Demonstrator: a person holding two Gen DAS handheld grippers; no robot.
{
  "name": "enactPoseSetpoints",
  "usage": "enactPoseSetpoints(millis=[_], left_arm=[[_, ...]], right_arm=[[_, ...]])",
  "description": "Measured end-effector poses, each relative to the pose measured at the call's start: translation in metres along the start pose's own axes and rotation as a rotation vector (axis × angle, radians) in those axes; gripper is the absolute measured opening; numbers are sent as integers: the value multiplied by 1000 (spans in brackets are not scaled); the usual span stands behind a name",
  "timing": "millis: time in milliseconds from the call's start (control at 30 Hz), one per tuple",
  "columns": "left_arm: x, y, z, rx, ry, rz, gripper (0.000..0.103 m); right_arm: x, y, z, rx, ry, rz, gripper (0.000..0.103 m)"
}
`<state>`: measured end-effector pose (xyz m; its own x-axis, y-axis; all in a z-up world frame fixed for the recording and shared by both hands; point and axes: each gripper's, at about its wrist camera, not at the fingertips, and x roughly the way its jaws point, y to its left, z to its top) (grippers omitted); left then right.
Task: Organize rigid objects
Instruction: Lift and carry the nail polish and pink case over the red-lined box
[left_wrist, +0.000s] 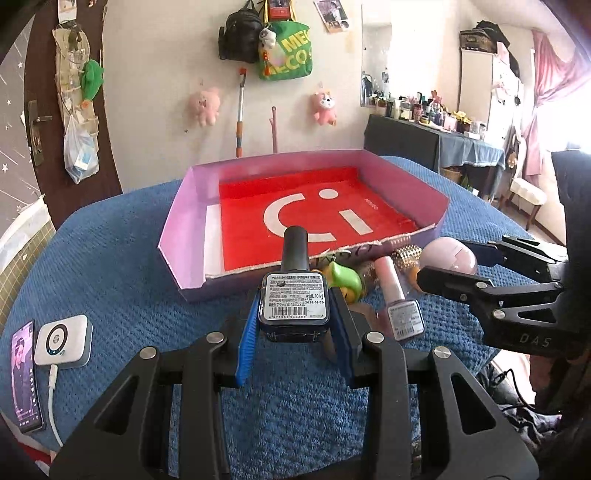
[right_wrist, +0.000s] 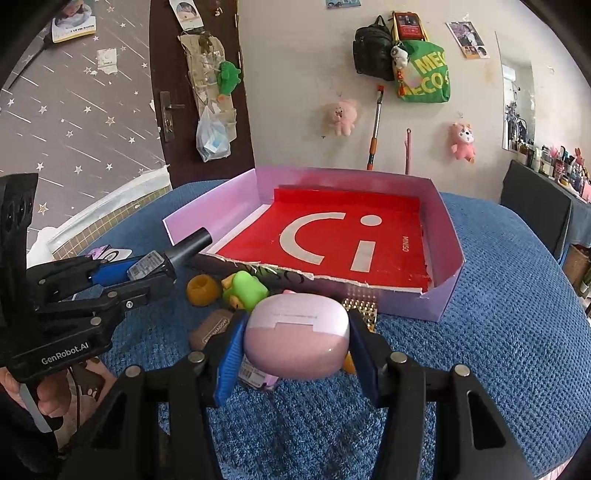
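Left wrist: tool (left_wrist: 295, 321) grips bottle (left_wrist: 294, 295).

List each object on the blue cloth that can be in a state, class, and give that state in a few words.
left gripper: shut on dark nail polish bottle
right gripper: shut on pink case
pink case: lid closed
tray: nothing inside
pink nail polish bottle: lying down, capped
phone: screen lit
white charger: cable plugged in
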<state>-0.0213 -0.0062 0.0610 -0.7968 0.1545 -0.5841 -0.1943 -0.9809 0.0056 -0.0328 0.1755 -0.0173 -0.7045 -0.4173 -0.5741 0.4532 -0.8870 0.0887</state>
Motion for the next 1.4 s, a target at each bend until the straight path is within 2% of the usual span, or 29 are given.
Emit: enactPoseSetpoints(millis=[433,833,1000,1167,1400], left_arm=[[8,6,35,-12,-26,-15,33],[26,30,88,-37,-28,-2,33],[37,36,101,-31,-32,19,33],[58,45,111,-56,-13,4,33],[97,53,114,-69,60,-2,33]], right_arm=[[3,-14,34,20,-23,5,56],[13,-31,100,34,-48,21,56],[32,-39,117,44,-25,26,56],[58,-50,127,69,15,24,56],[95,-70,123,123,88,1,56]])
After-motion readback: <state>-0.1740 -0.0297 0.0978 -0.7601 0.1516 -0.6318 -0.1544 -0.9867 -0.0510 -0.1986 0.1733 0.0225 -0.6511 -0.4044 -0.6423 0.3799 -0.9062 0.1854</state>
